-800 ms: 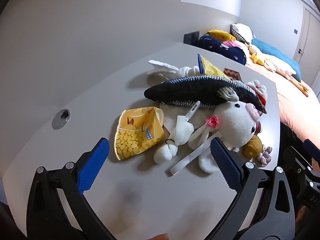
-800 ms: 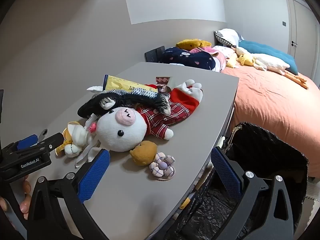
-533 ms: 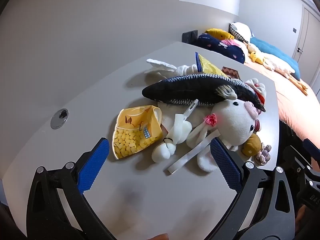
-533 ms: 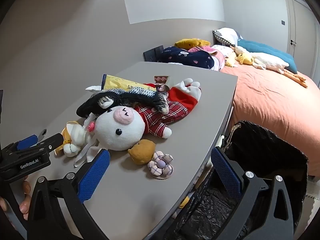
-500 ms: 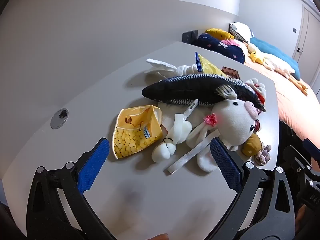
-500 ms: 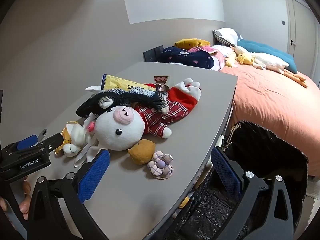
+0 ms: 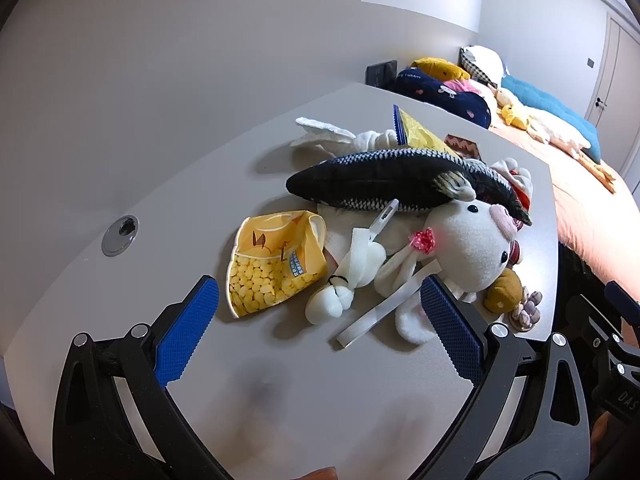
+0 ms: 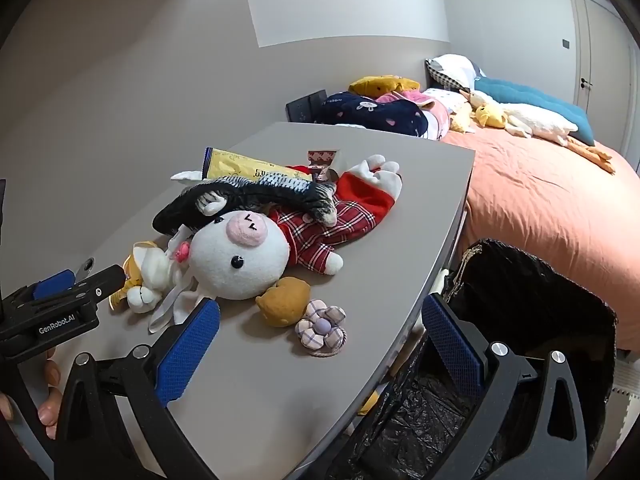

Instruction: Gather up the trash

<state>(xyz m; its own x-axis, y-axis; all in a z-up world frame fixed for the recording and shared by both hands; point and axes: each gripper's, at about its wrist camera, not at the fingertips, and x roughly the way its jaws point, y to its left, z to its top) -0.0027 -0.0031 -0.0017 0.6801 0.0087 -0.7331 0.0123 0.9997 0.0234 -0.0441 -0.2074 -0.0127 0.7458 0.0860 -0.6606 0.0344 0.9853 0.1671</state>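
A yellow snack bag printed with corn kernels lies on the grey table, just beyond my left gripper, which stands open and empty. A second yellow wrapper with a blue end and a small brown wrapper sit behind the toy pile. My right gripper is open and empty over the table's right edge, with the black-lined trash bin below to its right.
Soft toys crowd the table: a dark plush fish, a white pig doll in red plaid, a brown plush piece and a fabric flower. A cable grommet sits left. A bed with pillows stands beyond.
Both wrist views have shifted only slightly; the toy pile sits a touch lower and nearer in each. Nothing was taken hold of or let go.
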